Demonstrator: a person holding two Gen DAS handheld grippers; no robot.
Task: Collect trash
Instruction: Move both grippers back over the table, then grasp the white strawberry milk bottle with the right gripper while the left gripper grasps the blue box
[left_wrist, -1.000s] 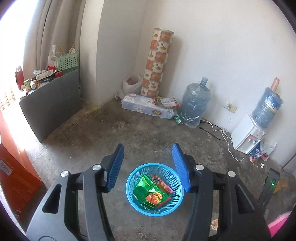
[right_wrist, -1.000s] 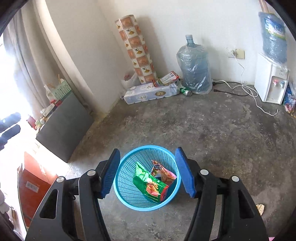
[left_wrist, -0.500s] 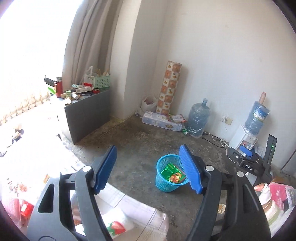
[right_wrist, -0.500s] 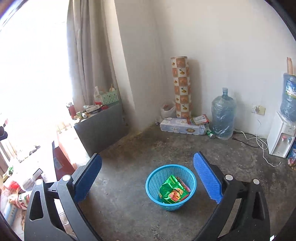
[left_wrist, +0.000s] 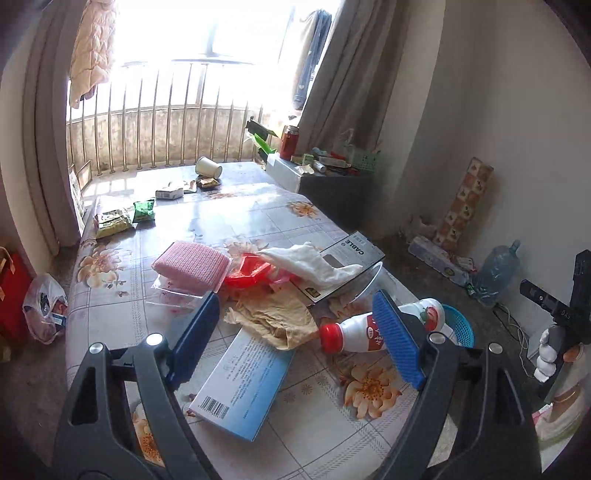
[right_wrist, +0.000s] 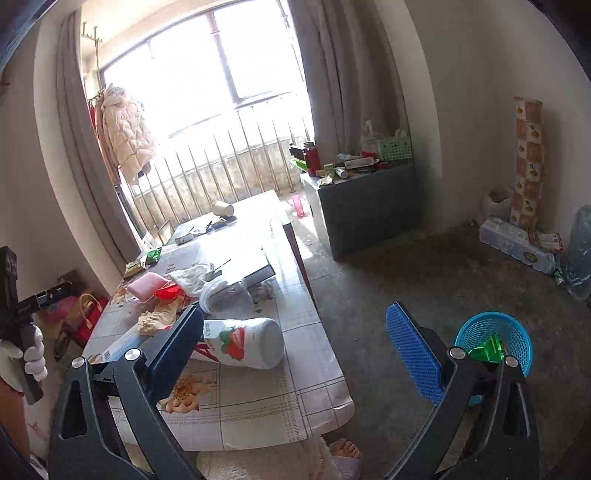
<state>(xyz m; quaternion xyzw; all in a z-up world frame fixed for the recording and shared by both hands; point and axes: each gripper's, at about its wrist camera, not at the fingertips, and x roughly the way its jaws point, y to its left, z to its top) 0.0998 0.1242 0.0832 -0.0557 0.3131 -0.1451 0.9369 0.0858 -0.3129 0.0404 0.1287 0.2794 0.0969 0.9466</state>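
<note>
Both empty, the left hand-held gripper (left_wrist: 293, 334), jaws opening, and the released right hand-held gripper (right_wrist: 295, 354) face the littered tabletop (left_wrist: 332, 424), seemingly seeking trash for the blue basket (right_wrist: 493, 339).

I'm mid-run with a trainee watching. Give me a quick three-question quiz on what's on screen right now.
1. True or false: the strawberry milk bottle stands upright on the table.
2. Where is the blue basket? A) on the table B) on the floor C) on the grey cabinet
3. Fill in: the white crumpled cloth lies partly on a box printed ____.

Key: 1 false, it lies on its side; 2 B; 3 CABLE.
</note>
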